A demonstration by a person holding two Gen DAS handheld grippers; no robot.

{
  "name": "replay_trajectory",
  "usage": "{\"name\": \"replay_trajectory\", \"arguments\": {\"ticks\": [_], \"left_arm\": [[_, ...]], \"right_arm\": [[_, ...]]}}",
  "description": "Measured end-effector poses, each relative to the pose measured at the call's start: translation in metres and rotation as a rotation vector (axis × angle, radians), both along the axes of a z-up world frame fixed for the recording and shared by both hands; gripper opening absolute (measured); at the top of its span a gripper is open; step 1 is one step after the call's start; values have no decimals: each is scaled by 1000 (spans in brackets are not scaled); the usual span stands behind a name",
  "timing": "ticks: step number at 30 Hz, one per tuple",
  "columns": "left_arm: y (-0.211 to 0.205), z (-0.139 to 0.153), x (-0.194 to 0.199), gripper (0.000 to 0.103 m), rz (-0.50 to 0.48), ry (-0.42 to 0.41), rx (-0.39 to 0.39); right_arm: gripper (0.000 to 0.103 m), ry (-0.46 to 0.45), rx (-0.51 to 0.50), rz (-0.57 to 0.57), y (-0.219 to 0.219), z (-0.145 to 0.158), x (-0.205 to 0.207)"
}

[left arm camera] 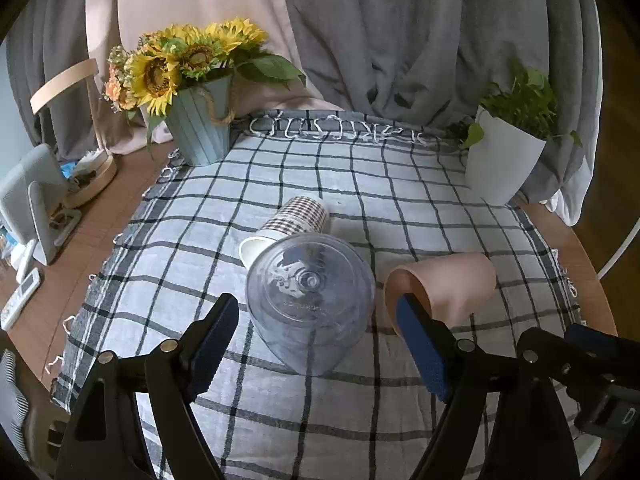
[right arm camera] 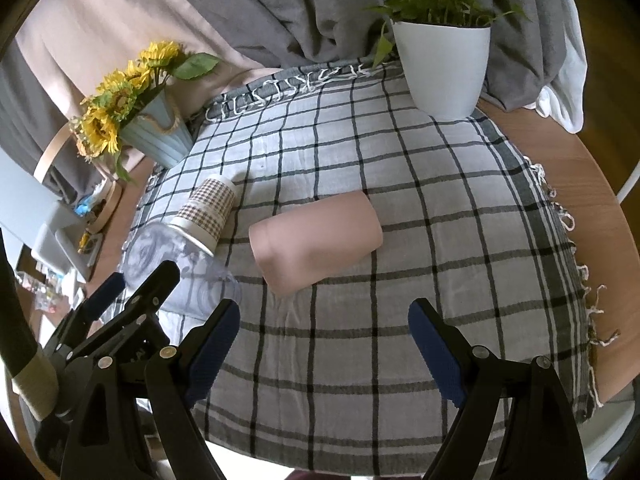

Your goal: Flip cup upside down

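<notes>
My left tongs (left arm camera: 316, 328) were spread wide and held nothing; between their blue pads (left arm camera: 422, 348) lay the clear plastic cup (left arm camera: 310, 300), on its side with its base turned toward me. My right tongs (right arm camera: 324, 344) were likewise parted and empty, just short of the pink cup (right arm camera: 316, 236), which also lay on its side.

Taking the clear plastic cup as the landmark: a checked paper cup (left arm camera: 286, 226) lay on its side, seemingly touching it on the far side, and the pink cup was just beside it to the right. All three rested on a checked cloth (left arm camera: 360, 184) over the wooden worktop (left arm camera: 100, 232). Far behind and to the left stood a sunflower pot (left arm camera: 200, 128); far behind and to the right, a white plant pot (left arm camera: 500, 164).

I judged this the approach step, nothing gripped yet. Next I would need to close on one cup's wall, lift, turn it mouth-down and set it on the cloth.
</notes>
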State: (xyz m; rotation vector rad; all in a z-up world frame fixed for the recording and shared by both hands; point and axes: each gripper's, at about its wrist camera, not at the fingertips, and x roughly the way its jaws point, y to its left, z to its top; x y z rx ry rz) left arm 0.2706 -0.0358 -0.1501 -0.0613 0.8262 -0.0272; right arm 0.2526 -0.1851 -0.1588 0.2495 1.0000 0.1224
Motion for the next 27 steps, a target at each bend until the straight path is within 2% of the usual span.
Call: {"name": "replay_trajectory", "arguments": {"ticks": [15,17,19,20,27], "left_arm": [[1,11,-8,81,26,-34,15],[0,20,-16,84,33,-49,36],[0,32,-29,100,56,-69,47],[2,39,-38,102,72,-81,47],[10,73,-86,103,123,-130,67]], "right_arm": [[86,-22,2,-13,-8,10,-13],[86,-39,3,-15,-10,15,-18],[86,-63,-1,-17,-12,21,-23],[86,-77,-4,-20,-13,24,-26],[89,-126,-23,6,-13,49,-59]]}}
